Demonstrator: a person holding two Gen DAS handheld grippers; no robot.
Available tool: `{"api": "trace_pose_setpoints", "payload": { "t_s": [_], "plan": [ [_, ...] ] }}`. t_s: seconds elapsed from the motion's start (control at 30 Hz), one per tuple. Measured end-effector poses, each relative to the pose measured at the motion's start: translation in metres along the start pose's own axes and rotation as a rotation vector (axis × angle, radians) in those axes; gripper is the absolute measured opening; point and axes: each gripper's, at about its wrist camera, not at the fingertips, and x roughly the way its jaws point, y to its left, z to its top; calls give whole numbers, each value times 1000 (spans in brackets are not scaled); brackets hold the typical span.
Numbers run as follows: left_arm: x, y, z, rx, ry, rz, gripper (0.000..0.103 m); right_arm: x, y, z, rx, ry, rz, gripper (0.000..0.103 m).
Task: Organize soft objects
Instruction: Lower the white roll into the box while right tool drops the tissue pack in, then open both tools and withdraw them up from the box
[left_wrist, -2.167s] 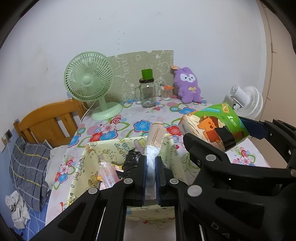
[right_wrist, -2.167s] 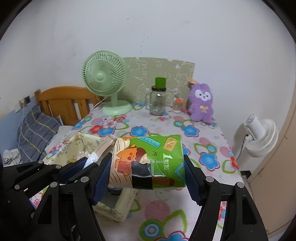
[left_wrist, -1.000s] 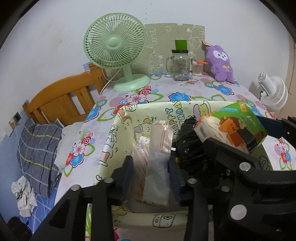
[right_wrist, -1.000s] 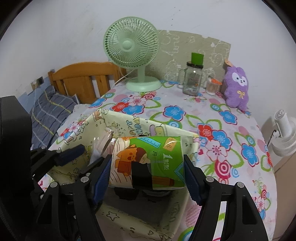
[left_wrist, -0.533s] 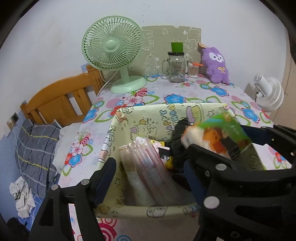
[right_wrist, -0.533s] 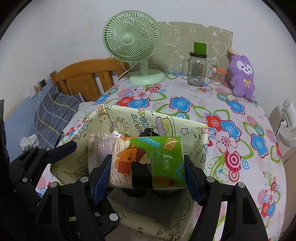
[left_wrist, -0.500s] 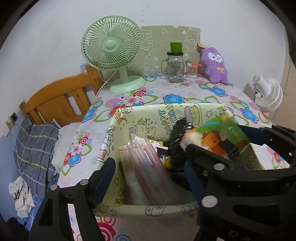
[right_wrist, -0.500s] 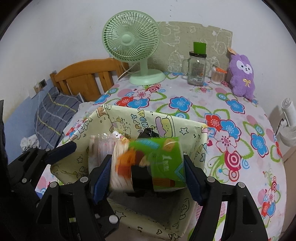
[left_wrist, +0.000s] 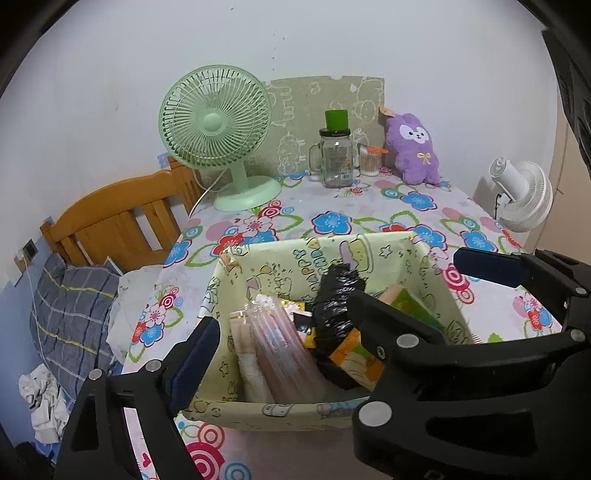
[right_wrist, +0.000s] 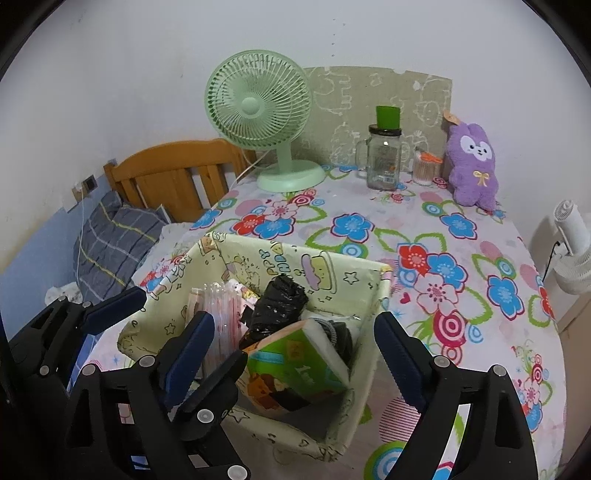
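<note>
Both tools hover over a pale yellow cartoon-print fabric basket (right_wrist: 341, 273) on the flower-patterned bench (right_wrist: 461, 258), jaws just spread apart and gripping nothing. Below the right tool (right_wrist: 291, 350), a green tissue pack with an orange cartoon bear (right_wrist: 295, 369) lies released inside the basket. Below the left tool (left_wrist: 280, 328), a clear pink-striped plastic packet (left_wrist: 280, 354) lies inside the basket too, beside a crumpled black bag (left_wrist: 334, 299).

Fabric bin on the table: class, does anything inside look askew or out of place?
Yes. In the fabric bin, the green tissue pack lies tilted, one corner propped up against the black plastic bag, not flat on the bottom.
</note>
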Motion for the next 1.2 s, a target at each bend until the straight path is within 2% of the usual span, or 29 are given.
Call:
{"api": "trace_pose_setpoints", "payload": {
  "t_s": [0.1, 0.53, 1.2],
  "plan": [
    [-4, -5, 0, -8, -14, -17, 95, -7, -5, -1, 4, -10, -9, 91],
    [-21, -35, 10, -3, -64, -59, 99, -41, -40, -8, 69, -64, -72, 98],
    [-60, -77, 24, -8, -116, -57, 103, -115, -95, -22, 97, -177, -172, 102]
  ]
}}
